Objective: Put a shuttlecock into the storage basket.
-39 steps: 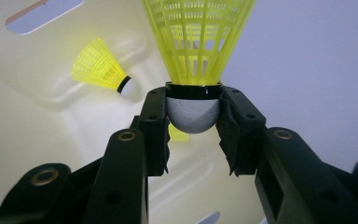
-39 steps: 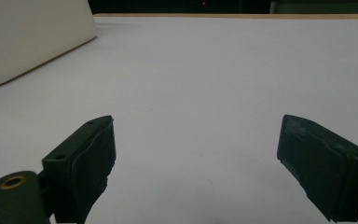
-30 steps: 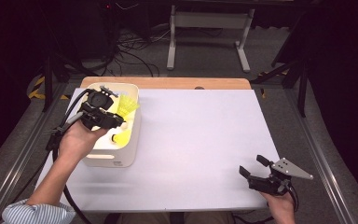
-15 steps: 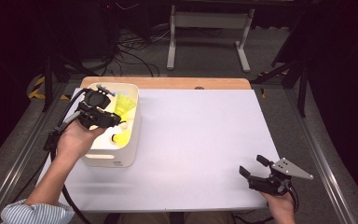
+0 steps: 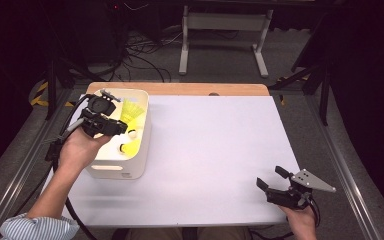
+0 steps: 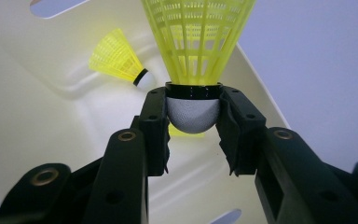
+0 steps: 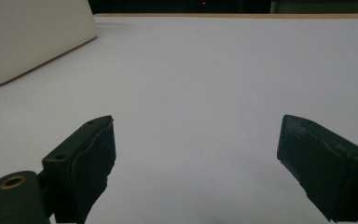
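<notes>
I find my left gripper (image 6: pixel 193 128) pinching the held shuttlecock (image 6: pixel 196 51) by its rounded white cork, meshed yellow plastic skirt pointing straight away along the jaws, over the smooth cream bin (image 5: pixel 142 145). Right gripper (image 5: pixel 275 182) rests spread, well apart. A second shuttlecock (image 6: pixel 119 60) lies inside.

right gripper (image 7: pixel 196 163): two black jaws are seen wide apart at the bottom, nothing between them | white table (image 7: pixel 214 84): seen across the frame | cream box (image 7: pixel 28 37): seen at upper left
</notes>
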